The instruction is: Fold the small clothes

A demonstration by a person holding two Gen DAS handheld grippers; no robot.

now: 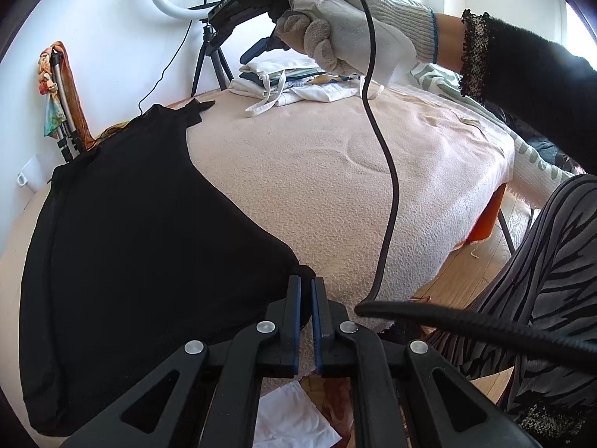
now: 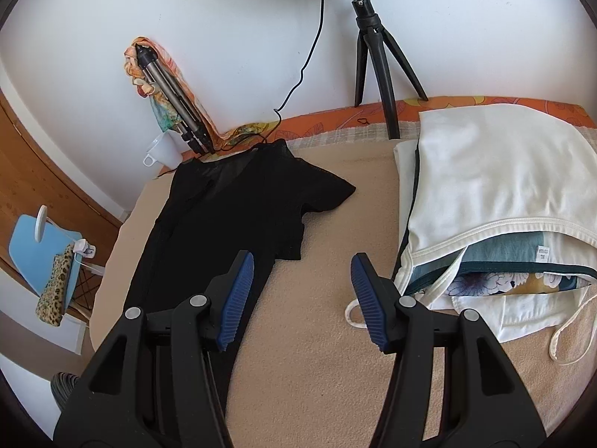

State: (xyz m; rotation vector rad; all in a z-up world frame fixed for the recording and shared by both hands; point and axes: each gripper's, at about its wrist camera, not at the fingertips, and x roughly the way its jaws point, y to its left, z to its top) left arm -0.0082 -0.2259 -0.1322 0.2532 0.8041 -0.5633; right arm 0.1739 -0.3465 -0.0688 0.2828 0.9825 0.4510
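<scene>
A black garment lies flat on the left part of the beige blanket-covered table. My left gripper is shut on the garment's near right corner at the table's front edge. In the right wrist view the same black garment lies at the left with a sleeve pointing right. My right gripper is open and empty, above the blanket just right of the garment. It also shows in the left wrist view, held high at the back by a gloved hand.
A pile of folded white and patterned clothes sits at the back right of the table. A ring light on a black tripod stands at the back edge. A folded tripod leans on the wall. A black cable hangs across the table.
</scene>
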